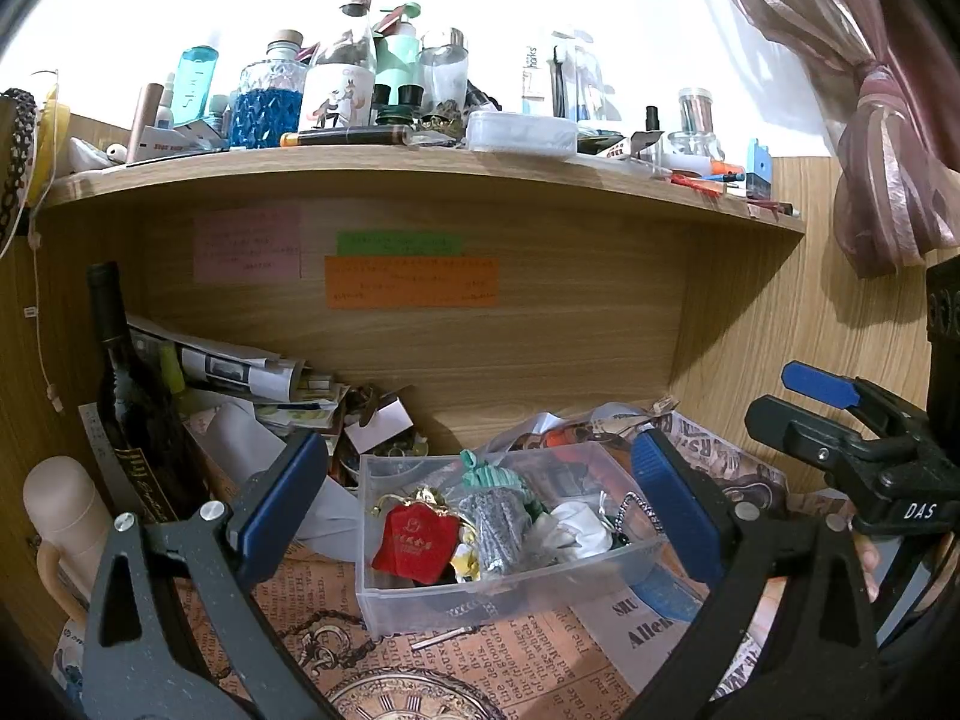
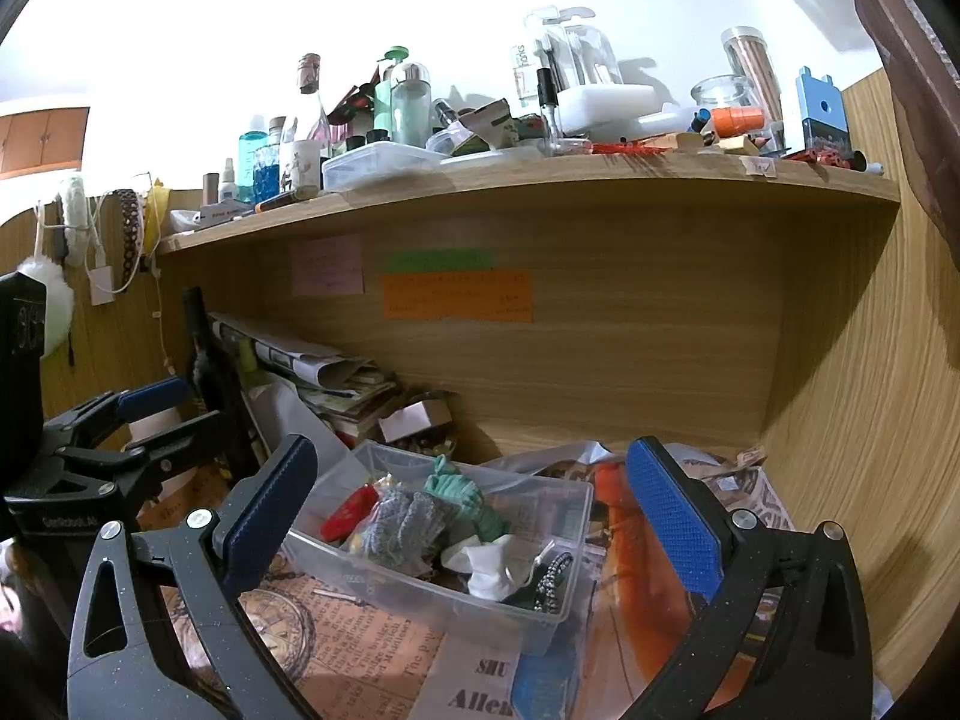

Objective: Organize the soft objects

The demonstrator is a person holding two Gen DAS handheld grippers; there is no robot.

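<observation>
A clear plastic bin (image 1: 420, 594) stands on the newspaper-covered desk under the shelf. It holds a red pouch (image 1: 414, 543), a grey knitted piece (image 1: 495, 531), a green knitted piece (image 1: 489, 474) and a white soft item (image 1: 579, 525). My left gripper (image 1: 480, 504) is open, its blue pads on either side of the bin, empty. My right gripper (image 2: 474, 504) is open and empty, also framing the bin (image 2: 510, 612), where the red pouch (image 2: 345, 513), grey piece (image 2: 402, 525), green piece (image 2: 462, 492) and white item (image 2: 492, 567) show. The right gripper also shows in the left wrist view (image 1: 840, 420).
A dark wine bottle (image 1: 129, 396) and stacked papers (image 1: 240, 372) stand at the left under the shelf. A cream bottle (image 1: 60, 516) is at the near left. The shelf (image 1: 420, 162) above is crowded with bottles and jars. A wooden wall (image 2: 852, 420) closes the right side.
</observation>
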